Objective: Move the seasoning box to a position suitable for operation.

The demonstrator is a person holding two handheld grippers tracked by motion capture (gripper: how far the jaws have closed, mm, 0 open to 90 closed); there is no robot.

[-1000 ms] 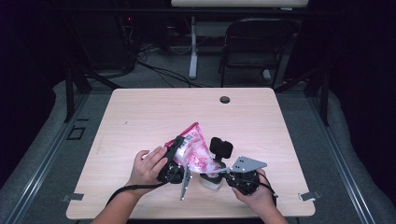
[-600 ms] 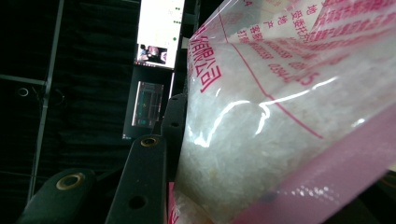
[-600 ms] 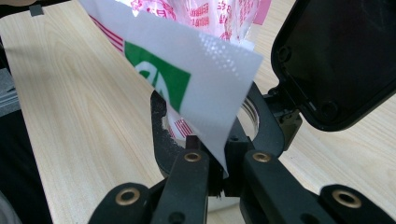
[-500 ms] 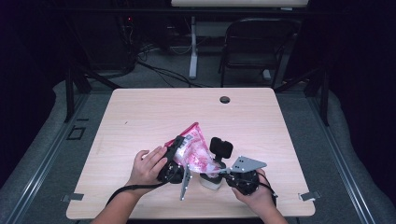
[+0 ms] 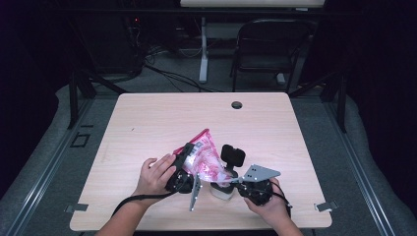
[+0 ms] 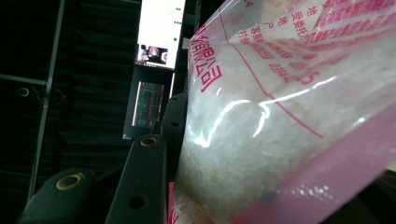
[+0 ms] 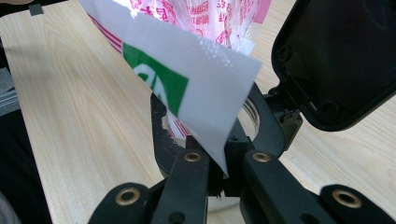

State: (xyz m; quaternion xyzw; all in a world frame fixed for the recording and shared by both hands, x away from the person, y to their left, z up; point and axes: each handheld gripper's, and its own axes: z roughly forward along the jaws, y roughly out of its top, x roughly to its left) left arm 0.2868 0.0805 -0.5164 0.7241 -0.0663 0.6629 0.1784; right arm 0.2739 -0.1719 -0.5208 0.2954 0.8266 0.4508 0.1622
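- While the pink-printed plastic bag hangs tilted over the small white jar near the table's front edge, right of its middle, both grippers have hold of it; the bag looks to carry white granules or flakes, seen through the film in the left gripper view.
- Left gripper: jaws part-way closed around the body of the bag, one black jaw flat against the film; if that squeeze slackens, the loaded bag could sag or slide out, since smooth film gives little purchase.
- Right gripper: jaws fully pinched on the bag's white-and-green corner; a thin flat flap like that may tear or slip free under a sideways tug, and the mouth would then swing off the jar.
- Jar sits just ahead of the right jaws, its hinged black lid standing open beside the bag; a nudge from bag or gripper could tip the light jar or knock the lid shut.
- Spill risk, as I judge it: contents missing the narrow opening and scattering over the wood if the bag is tilted too fast or drifts off centre; whether anything is flowing now I cannot tell.
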